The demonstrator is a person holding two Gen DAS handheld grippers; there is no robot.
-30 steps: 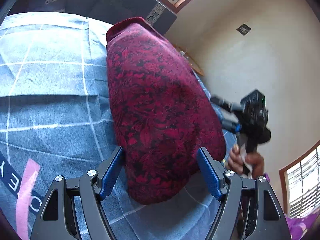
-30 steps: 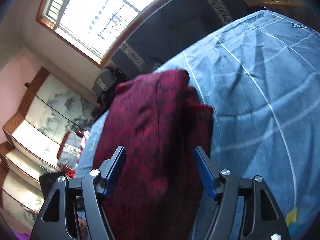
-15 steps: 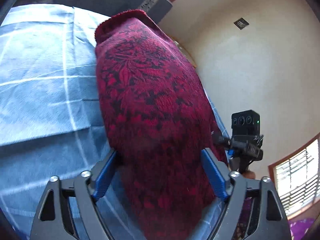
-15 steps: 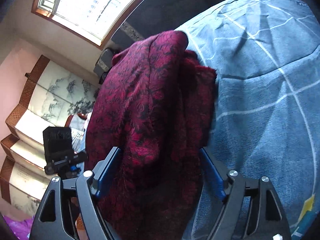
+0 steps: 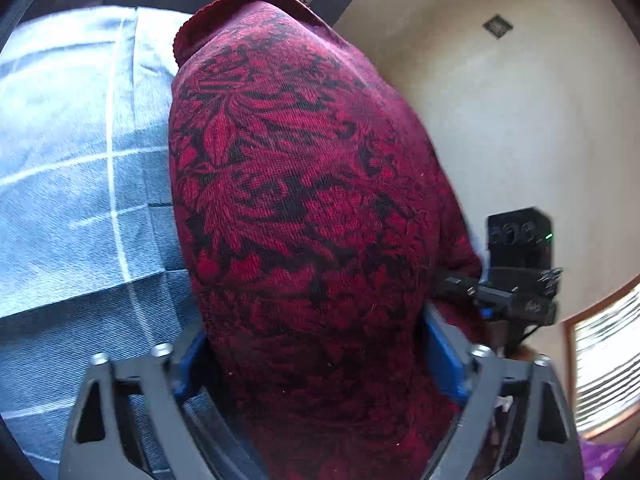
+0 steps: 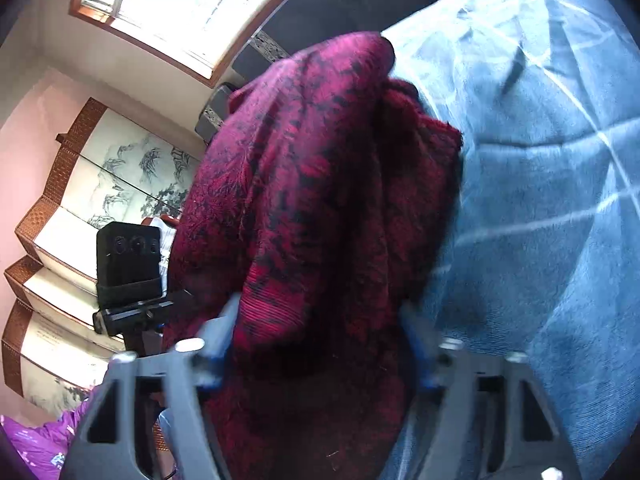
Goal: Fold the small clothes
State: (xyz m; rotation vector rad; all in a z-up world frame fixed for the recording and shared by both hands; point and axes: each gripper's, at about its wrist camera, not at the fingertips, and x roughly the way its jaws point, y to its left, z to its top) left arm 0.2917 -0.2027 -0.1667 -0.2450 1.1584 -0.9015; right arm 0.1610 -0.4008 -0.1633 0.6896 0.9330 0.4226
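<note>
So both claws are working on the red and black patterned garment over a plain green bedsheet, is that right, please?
Not quite: the bedsheet is blue with thin white lines, not plain green, as the left wrist view shows. The left claw and right claw are indeed at the red and black garment.

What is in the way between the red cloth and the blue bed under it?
Nothing visible. The red cloth hangs between the jaws of both grippers, and the blue bedspread beside it shows only wrinkles. The part right under the cloth is hidden.
</note>
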